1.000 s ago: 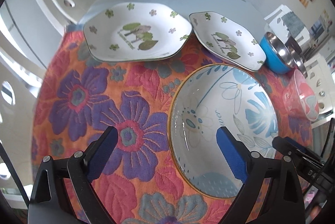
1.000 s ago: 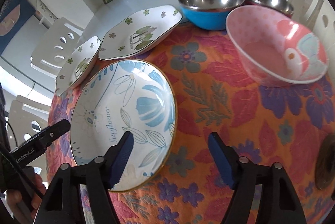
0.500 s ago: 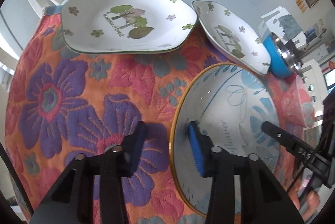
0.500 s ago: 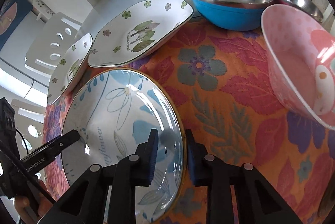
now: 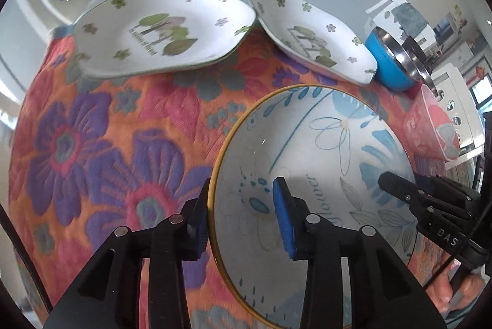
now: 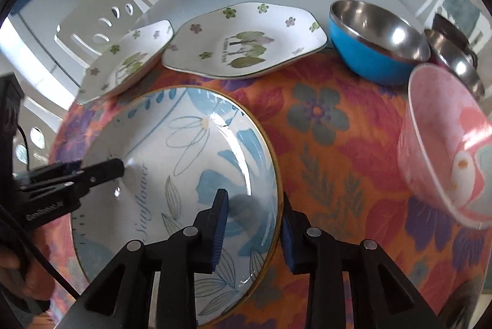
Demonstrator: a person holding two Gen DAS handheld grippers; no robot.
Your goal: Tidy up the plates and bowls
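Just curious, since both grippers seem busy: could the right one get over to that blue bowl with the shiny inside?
Probably not at once. The right gripper straddles the blue-flowered plate's rim, so it must let go first. Beyond it the cloth toward the blue bowl lies open.

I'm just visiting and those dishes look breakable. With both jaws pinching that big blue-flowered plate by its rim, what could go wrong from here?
1. The blue-flowered plate is held only at opposite rim edges by the left gripper and right gripper; uneven lifting could let the glossy rim slip.
2. The tree-pattern plate sits just beyond it and could be knocked.
3. The pink bowl stands close to the right gripper, so a sideways swing might hit it.
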